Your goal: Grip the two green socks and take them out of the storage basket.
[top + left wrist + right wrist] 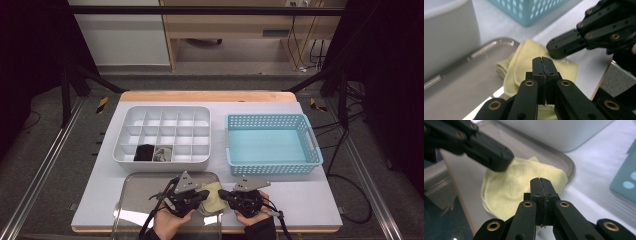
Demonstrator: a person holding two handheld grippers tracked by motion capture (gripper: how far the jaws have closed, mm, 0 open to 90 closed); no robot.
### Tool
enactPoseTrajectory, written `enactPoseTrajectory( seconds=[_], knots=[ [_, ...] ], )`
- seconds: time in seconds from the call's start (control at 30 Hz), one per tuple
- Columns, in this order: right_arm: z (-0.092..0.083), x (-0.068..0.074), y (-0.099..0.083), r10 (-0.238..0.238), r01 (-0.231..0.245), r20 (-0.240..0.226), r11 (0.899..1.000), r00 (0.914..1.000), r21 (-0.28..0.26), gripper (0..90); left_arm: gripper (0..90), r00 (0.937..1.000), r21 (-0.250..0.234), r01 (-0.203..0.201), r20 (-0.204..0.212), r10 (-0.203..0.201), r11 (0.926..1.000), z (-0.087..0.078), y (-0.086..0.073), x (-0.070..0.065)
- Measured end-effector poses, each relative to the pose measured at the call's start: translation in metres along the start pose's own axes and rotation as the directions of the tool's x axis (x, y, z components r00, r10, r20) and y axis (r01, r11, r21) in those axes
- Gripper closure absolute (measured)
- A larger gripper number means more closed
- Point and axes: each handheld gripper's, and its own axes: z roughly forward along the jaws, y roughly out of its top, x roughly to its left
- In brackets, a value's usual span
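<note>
Two grippers of mine meet at the table's near edge in the high view, left gripper [204,195] and right gripper [224,194] flanking the yellow cloth [212,201] on the tray's [145,200] right rim. Left gripper view: my jaws are clenched together, empty, above the cloth [524,62]. Right gripper view: jaws likewise pressed closed on nothing, cloth [511,187] just beyond them.

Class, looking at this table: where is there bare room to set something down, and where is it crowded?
Free: inside the blue basket, the white organizer's empty compartments, and the table right of the hands. Crowded: the near edge, where both grippers meet over the yellow cloth on the tray.
</note>
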Motion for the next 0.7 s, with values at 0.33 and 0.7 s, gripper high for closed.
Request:
enactPoseTrajectory(
  seconds=[0.33,0.7],
  knots=[
    [0.015,0.000,0.011,-0.001,0.001,-0.006,1.000,1.0000,-0.025,88.9,89.3,0.9998,0.030,0.015,-0.013,-0.015,0.9994,0.010,-0.018,0.006],
    [0.016,-0.003,0.012,0.004,-0.004,0.026,1.000,0.9997,-0.022,84.3,89.3,0.9998,0.026,0.015,-0.015,-0.014,0.9995,0.010,-0.019,0.006]
  ],
)
